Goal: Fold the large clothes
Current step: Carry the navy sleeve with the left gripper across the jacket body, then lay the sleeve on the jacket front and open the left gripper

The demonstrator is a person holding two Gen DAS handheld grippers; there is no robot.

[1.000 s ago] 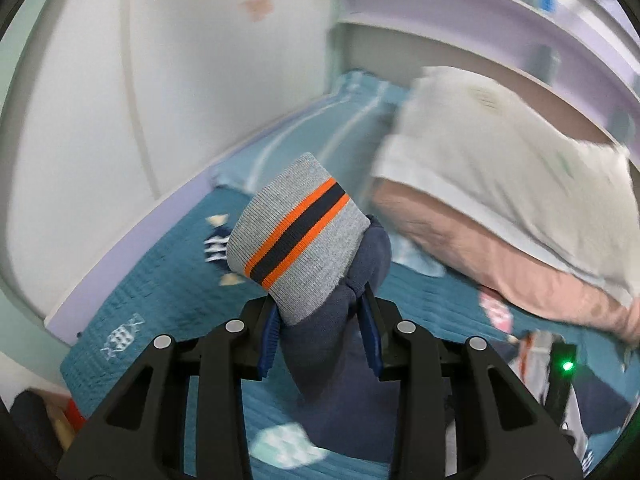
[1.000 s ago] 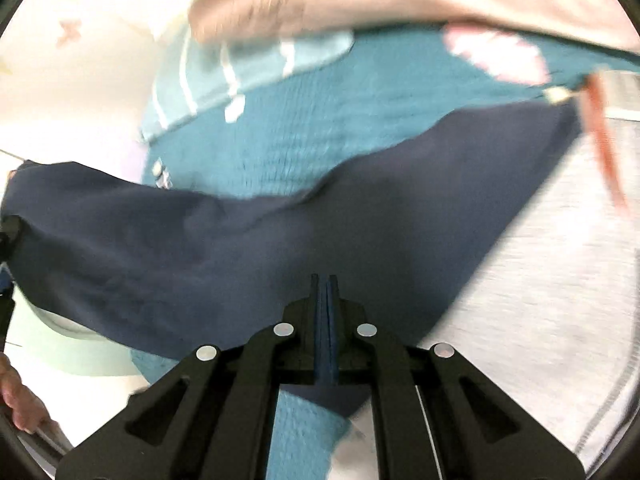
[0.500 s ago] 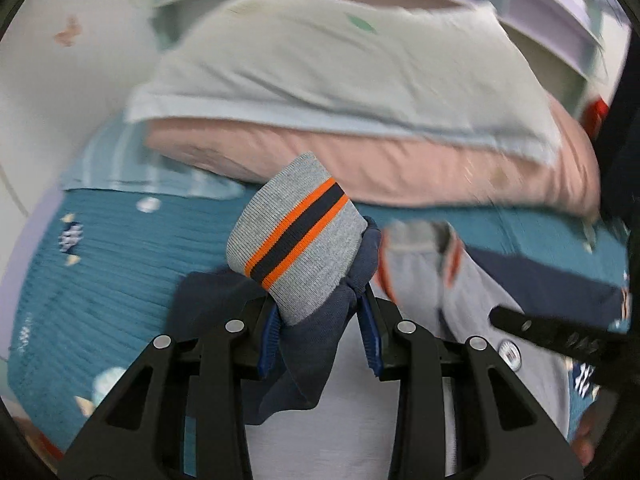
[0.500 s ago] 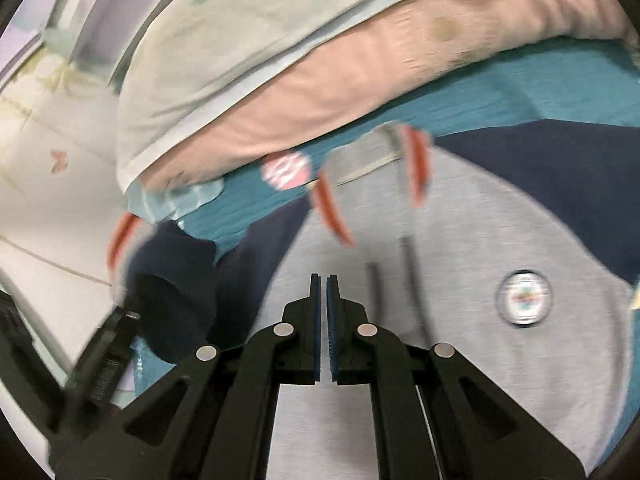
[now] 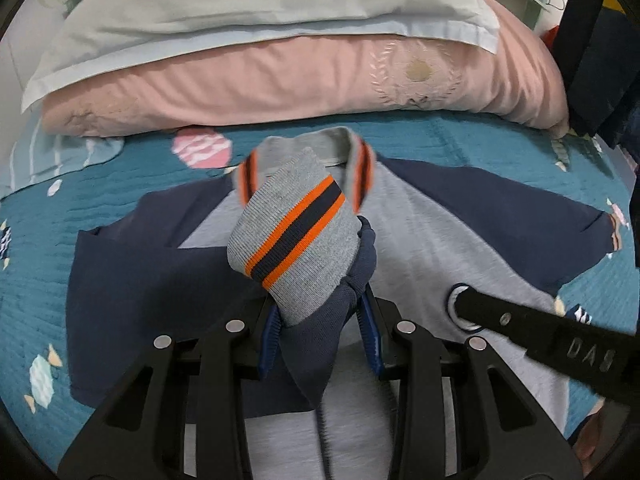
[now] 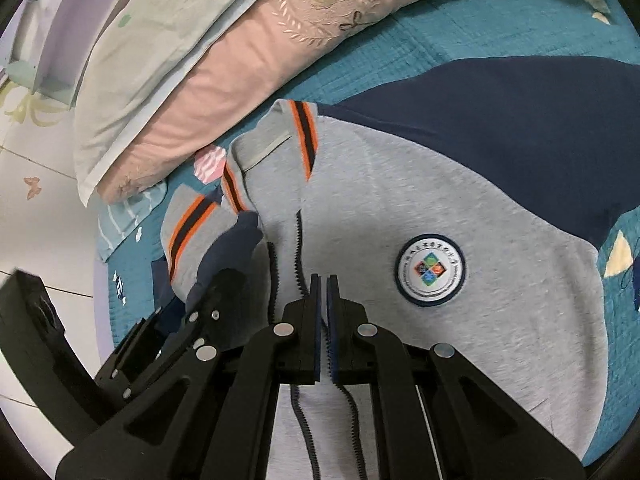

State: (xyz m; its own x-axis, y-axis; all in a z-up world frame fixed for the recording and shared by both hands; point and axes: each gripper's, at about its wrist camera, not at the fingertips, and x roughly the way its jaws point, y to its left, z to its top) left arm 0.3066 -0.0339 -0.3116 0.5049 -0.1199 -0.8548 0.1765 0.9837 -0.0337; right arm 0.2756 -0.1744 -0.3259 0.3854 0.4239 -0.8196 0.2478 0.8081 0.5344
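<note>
A grey jacket (image 5: 420,248) with navy sleeves lies front-up on the teal bedspread (image 5: 480,140), its striped collar (image 5: 360,168) toward the pillows. My left gripper (image 5: 320,320) is shut on the bunched navy sleeve, and the grey cuff (image 5: 296,240) with orange and navy stripes sticks up above the pads, over the jacket's chest. In the right wrist view my right gripper (image 6: 323,280) is shut and holds nothing. It hangs over the zipper (image 6: 298,240), left of the round badge (image 6: 430,271). The left gripper (image 6: 224,284) with the cuff (image 6: 192,228) is close beside it.
A pink pillow (image 5: 280,80) lies under a pale green pillow (image 5: 260,0) just beyond the collar. A tiled wall (image 6: 40,220) runs along the bed's left side. Dark cloth (image 5: 592,60) hangs at the right edge of the left wrist view.
Both grippers swung from the bed's side to above the jacket's chest. The left one carried the sleeve cuff with it and came lower. The right one stayed shut.
</note>
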